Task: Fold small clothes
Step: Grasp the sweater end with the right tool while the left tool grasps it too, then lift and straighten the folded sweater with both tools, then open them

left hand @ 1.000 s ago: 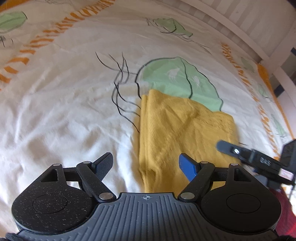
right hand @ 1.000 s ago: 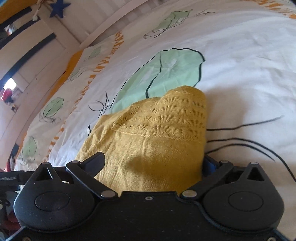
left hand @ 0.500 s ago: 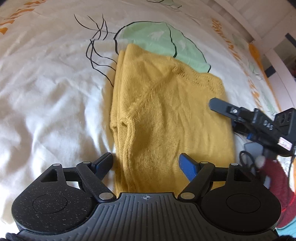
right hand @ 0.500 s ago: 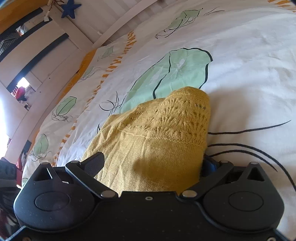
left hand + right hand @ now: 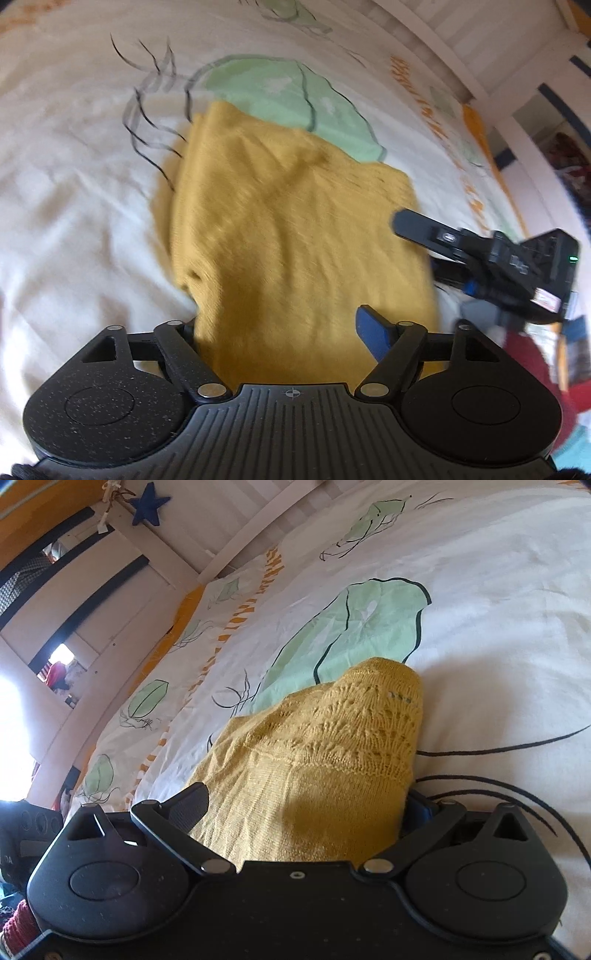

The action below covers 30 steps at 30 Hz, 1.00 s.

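Here the mustard-yellow knitted garment (image 5: 295, 236) lies partly folded on the bed's white duvet cover (image 5: 74, 206), its far edge overlapping a printed green leaf (image 5: 288, 92), and both grippers sit at its near end. The left gripper (image 5: 280, 325) has its jaws wide apart with the near hem lying between them; the jaws have just been closing a little, yet the blue pad on its right finger (image 5: 373, 332) stands clear of the cloth as far as the blurred view shows, so nothing is pinched there. In the right wrist view the right gripper (image 5: 306, 808) is also spread, the knit with its lacy openwork band (image 5: 351, 731) heaped up between its fingers; whether the far pad, half hidden by the cloth, presses on it I cannot tell, though the gap looks too wide for a real grip. The main risk, as I judge it, is uneven pickup: the garment is already doubled, so a gripper that closes on the hem may catch only the top layer and pull the fold open, or catch the duvet cover beneath and drag the whole bed surface with it. The soft, stretchy knit is likely to sag between two grip points, so lifting one side sooner than the other could skew the next fold. The openwork could also snag on a finger edge. With the two grippers this close, a crossing move could knock one against the other
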Motion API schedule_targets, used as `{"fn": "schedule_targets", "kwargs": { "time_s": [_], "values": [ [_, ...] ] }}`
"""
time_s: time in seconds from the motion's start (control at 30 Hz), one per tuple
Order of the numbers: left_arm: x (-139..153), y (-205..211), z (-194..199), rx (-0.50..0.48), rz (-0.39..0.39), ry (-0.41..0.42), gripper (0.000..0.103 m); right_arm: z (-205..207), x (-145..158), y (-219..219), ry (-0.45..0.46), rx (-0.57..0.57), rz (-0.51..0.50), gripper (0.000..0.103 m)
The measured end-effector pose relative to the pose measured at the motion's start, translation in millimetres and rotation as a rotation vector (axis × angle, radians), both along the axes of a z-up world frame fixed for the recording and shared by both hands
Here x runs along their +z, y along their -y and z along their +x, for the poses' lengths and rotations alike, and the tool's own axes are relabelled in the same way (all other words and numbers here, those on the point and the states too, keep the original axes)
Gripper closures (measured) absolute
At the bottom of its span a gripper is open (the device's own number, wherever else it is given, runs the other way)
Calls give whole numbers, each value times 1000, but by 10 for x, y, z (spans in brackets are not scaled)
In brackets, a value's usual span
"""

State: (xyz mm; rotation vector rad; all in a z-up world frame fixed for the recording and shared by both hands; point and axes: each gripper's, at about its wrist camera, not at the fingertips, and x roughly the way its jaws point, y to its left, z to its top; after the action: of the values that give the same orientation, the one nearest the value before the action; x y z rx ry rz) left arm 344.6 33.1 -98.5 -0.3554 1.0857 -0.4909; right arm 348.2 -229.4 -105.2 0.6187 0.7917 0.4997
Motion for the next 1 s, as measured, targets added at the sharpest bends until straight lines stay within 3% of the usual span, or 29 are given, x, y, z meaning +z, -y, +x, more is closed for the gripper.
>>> {"fn": "schedule_targets", "kwargs": {
  "time_s": [0.07,0.1,0.13,0.17,0.2,0.23,0.3,0.47,0.8,0.9,1.0],
  "values": [
    [10,55,-34,-14,11,4,34,-21,6,19,1,6,3,2],
    [16,85,-47,-28,31,12,44,-30,10,25,-3,-1,-1,8],
    [13,91,-53,-28,49,16,51,-39,15,31,-10,-11,-13,21],
    [9,77,-48,-17,62,11,66,-47,18,41,-21,-23,-27,31],
    [2,36,-35,-7,41,-4,77,-50,16,58,-42,-36,-38,50],
    [-8,-7,-18,-8,-1,-29,81,-48,9,78,-69,-41,-32,55],
    [0,-71,-1,4,-56,-76,83,-85,20,125,-107,-66,0,58],
    [143,37,-237,-42,-59,-68,83,-317,216,123,-148,-70,-33,62],
    [320,321,-1311,-192,-92,-72,84,-1274,449,316,-259,-28,-99,63],
    [341,337,-1635,-215,-67,-38,83,-1584,502,367,-259,-20,-115,63],
    [266,331,-1851,-190,7,-5,83,-1769,527,400,-233,-51,-157,62]
  ]
}}
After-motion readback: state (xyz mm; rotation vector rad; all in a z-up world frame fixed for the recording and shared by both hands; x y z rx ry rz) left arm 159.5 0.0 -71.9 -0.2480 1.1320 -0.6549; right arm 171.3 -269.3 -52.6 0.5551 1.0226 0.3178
